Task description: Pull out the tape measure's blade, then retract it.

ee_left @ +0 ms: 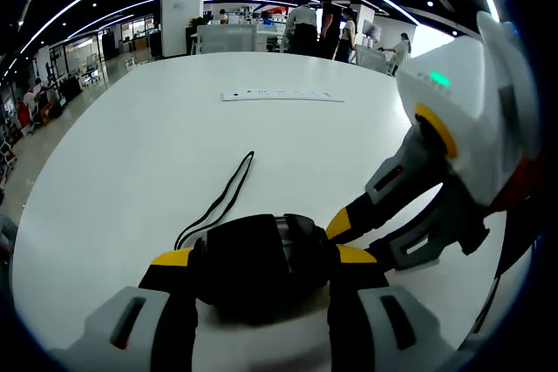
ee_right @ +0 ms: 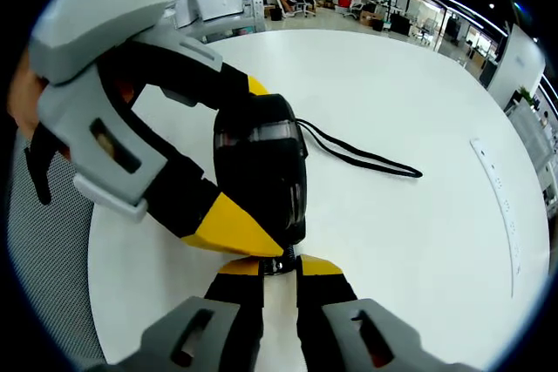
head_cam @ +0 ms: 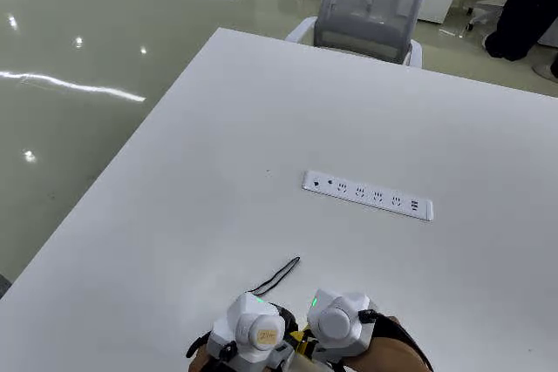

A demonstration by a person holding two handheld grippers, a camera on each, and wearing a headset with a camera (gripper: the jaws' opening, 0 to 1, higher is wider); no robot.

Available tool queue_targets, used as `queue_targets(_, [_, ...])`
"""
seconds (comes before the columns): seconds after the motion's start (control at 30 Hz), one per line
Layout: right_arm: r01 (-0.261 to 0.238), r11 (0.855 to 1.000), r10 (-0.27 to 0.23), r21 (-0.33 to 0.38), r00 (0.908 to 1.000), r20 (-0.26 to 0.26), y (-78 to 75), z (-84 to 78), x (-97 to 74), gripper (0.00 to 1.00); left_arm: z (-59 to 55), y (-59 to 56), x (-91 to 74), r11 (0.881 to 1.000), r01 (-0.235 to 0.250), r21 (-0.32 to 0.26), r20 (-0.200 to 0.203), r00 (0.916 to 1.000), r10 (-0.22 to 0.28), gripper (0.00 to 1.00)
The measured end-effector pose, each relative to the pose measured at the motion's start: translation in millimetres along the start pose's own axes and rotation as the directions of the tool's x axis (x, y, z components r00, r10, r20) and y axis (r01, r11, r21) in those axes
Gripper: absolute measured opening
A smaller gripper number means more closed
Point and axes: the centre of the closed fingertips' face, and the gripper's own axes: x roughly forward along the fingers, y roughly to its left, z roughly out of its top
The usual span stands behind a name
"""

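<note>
The left gripper (ee_left: 261,260) has its yellow-tipped jaws clamped on the two flanks of the tape (ee_left: 251,240), a rounded black case with a glossy band across it. The right gripper (ee_right: 277,269) meets it from the side. Its narrow jaws are drawn almost together on a small metal piece at the case's lower edge, which appears to be the blade tip (ee_right: 277,259). Both grippers have bulky white shells and grey slotted fingers.

The tape sits low over the near edge of the table (head_cam: 218,128), a smooth white slab. A thin black strap (head_cam: 279,274) trails from the case in a flat loop toward the table's middle. Further in lies a long white power strip (head_cam: 366,195). A grey mesh-backed chair (head_cam: 370,2) stands at the far edge.
</note>
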Motion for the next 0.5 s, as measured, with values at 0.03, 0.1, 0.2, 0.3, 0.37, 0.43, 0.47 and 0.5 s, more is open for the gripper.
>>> queue_targets(0.03, [0.0, 1.0, 0.0, 0.004, 1.0, 0.0, -0.3, 0.0, 0.3, 0.11, -0.1, -0.1, 0.2, 1.0, 0.0, 0.0, 0.0, 1.0, 0.0, 0.57])
queue_targets(0.1, [-0.002, 1.0, 0.002, 0.009, 1.0, 0.001, -0.5, -0.3, 0.6, 0.12, -0.1, -0.2, 0.3, 1.0, 0.0, 0.0, -0.001, 1.0, 0.0, 0.57])
queue_targets(0.2, [-0.001, 1.0, 0.001, 0.007, 1.0, 0.002, 0.0, -0.1, 0.1, 0.12, -0.3, -0.4, 0.4, 1.0, 0.001, -0.001, -0.001, 1.0, -0.001, 0.57])
queue_targets(0.3, [-0.002, 1.0, 0.002, -0.006, 1.0, 0.006, 0.3, -0.6, 0.4, 0.12, -0.5, -0.6, 0.2, 1.0, -0.001, -0.003, 0.0, 1.0, 0.001, 0.57])
queue_targets(0.37, [0.004, 0.999, -0.003, -0.045, 0.9999, 0.012, 1.0, -0.2, 0.4, 0.13, -0.6, -0.6, 0.2, 1.0, -0.003, -0.008, 0.005, 1.0, 0.003, 0.57])
queue_targets(0.43, [0.01, 0.999, -0.009, -0.051, 0.9998, 0.017, 1.5, -0.9, 1.0, 0.14, -0.4, -0.7, -0.1, 1.0, -0.006, -0.01, 0.008, 0.9999, 0.006, 0.58])
queue_targets(0.47, [0.014, 0.998, -0.013, -0.053, 0.9996, 0.025, 1.3, -0.4, -0.3, 0.15, -0.2, -0.7, 0.0, 1.0, -0.006, -0.017, 0.007, 1.0, 0.006, 0.58])
queue_targets(0.5, [0.024, 0.999, -0.022, -0.049, 0.9992, 0.032, -0.3, -0.5, -0.5, 0.16, -0.4, -0.6, 0.1, 1.0, -0.005, -0.016, 0.007, 1.0, 0.005, 0.58])
